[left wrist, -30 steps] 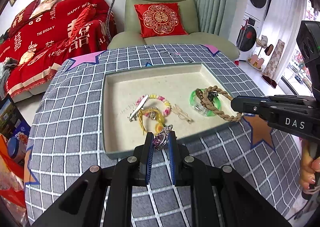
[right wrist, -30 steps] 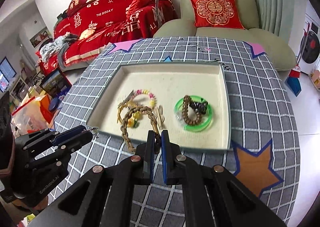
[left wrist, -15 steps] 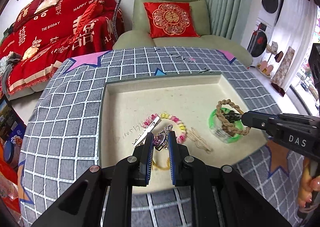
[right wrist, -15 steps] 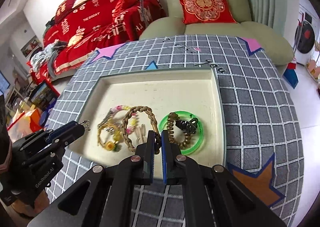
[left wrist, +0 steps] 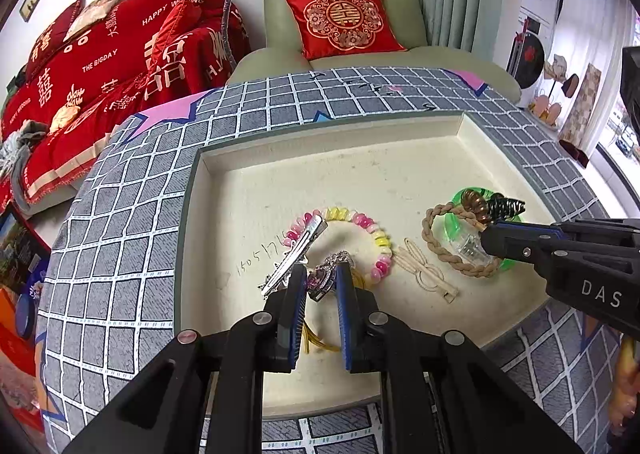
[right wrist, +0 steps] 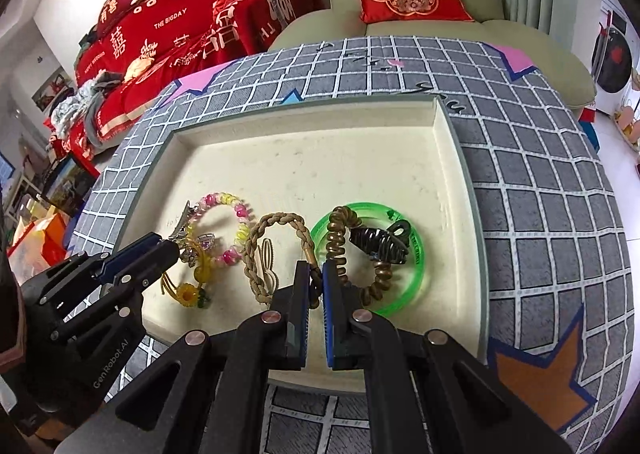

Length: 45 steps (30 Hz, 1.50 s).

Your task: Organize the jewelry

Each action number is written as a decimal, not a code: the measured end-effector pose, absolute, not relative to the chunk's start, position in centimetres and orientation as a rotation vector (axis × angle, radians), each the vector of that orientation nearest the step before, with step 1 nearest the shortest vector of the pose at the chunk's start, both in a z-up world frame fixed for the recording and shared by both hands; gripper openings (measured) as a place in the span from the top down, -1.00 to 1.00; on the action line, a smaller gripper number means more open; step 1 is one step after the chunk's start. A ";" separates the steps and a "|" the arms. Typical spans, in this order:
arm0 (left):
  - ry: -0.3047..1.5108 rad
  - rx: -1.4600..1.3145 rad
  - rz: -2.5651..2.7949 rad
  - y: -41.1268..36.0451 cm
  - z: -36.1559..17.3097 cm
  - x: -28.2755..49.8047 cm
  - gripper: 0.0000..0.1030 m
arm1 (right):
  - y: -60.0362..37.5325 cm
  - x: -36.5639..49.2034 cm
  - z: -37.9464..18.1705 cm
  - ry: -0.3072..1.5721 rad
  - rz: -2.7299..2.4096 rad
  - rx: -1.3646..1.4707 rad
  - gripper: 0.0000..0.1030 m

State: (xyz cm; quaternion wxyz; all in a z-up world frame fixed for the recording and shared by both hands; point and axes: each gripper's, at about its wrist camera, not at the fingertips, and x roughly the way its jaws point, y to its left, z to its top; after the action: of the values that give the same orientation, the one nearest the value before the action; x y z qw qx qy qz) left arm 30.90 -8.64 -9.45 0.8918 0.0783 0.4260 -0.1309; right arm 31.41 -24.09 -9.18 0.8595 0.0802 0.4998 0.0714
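1. Left wrist view: left gripper point(left wrist: 319, 278) was clamped on a small purple-and-silver charm point(left wrist: 325, 274), held over the cream tray point(left wrist: 400, 157) at lower centre of frame, just beside the silver hair clip point(left wrist: 294, 256) and the pink-and-yellow bead bracelet point(left wrist: 362, 232).
2. Right wrist view: right gripper point(right wrist: 315, 278) was closed on the braided tan cord loop point(right wrist: 276, 250), centre of frame, over the tray floor; the loop's far end lay beside the green bangle point(right wrist: 372, 254).
3. Already in the tray: bead bracelet, hair clip, yellow cord with a sunflower charm point(right wrist: 188, 292), beige hairpin point(left wrist: 426, 274), green bangle, brown coil tie point(right wrist: 340, 242), black claw clip point(right wrist: 380, 244).
4. No loose jewelry showed on the checked tablecloth point(right wrist: 540, 213) in either view.
5. Judgement: task appeared near its end. Both carried pieces were over the tray but not yet let go; releasing them seemed the main step left.
6. Whether the charm touched the tray floor could not be told.
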 end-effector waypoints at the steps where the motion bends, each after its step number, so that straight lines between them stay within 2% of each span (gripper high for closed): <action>1: 0.882 0.168 -0.267 -8.7 -9.5 30.8 0.49 | -24.0 31.4 -9.3 1.049 0.149 0.166 0.87; 10: 0.868 0.190 -0.239 -8.9 -9.1 30.4 0.45 | -23.8 31.4 -9.1 1.056 0.158 0.162 0.84; 11: 0.867 0.184 -0.237 -8.8 -9.1 30.4 0.05 | -23.8 31.4 -9.0 1.054 0.155 0.163 0.84; 12: 0.860 0.174 -0.233 -8.6 -8.9 30.4 -0.63 | -23.9 31.4 -8.9 1.051 0.154 0.165 0.83; 13: 0.845 0.163 -0.228 -8.4 -8.7 30.3 -0.82 | -24.0 31.3 -8.8 1.047 0.153 0.173 0.83; 16: 0.810 0.151 -0.246 -8.3 -7.8 29.8 -0.84 | -24.4 31.1 -8.6 1.039 0.154 0.190 0.67; 18: 0.808 0.162 -0.243 -8.5 -7.5 29.8 -0.84 | -24.7 31.0 -8.4 1.030 0.144 0.200 0.03; 19: 0.808 0.160 -0.244 -8.5 -7.3 29.8 -0.84 | -24.9 30.8 -8.4 1.025 0.141 0.209 -0.03; 29: 0.832 0.160 -0.237 -8.4 -7.1 27.7 -0.84 | -25.3 28.9 -8.1 1.020 0.133 0.237 -0.05; 32: 0.843 0.137 -0.231 -7.9 -6.8 26.8 -0.84 | -25.1 27.9 -7.9 1.015 0.133 0.232 -0.37; 33: 0.844 0.131 -0.229 -7.8 -6.7 26.6 -0.85 | -25.1 27.5 -7.8 1.011 0.133 0.230 -0.42; 35: 0.849 0.117 -0.217 -7.3 -6.6 25.8 -1.00 | -25.0 26.7 -7.6 1.003 0.132 0.224 -0.42; 38: 0.845 0.095 -0.213 -6.7 -6.3 24.3 -1.00 | -24.9 25.4 -7.3 0.995 0.121 0.222 -0.56; 41: 0.832 0.096 -0.198 -6.3 -6.1 22.7 -1.00 | -24.8 23.7 -6.9 0.975 0.101 0.208 -0.60; 43: 0.815 0.098 -0.185 -5.9 -5.7 21.5 -1.00 | -24.6 22.5 -6.5 0.956 0.080 0.185 -0.69; 45: 0.798 0.082 -0.169 -5.4 -5.2 20.3 -1.00 | -24.5 21.2 -6.1 0.931 0.049 0.163 -0.90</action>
State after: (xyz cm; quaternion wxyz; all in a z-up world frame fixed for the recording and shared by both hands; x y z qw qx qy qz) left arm 20.28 -5.37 -5.20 0.9172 0.0396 0.3879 -0.0819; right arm 21.19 -24.48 -6.11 0.8901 0.0783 0.4483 0.0236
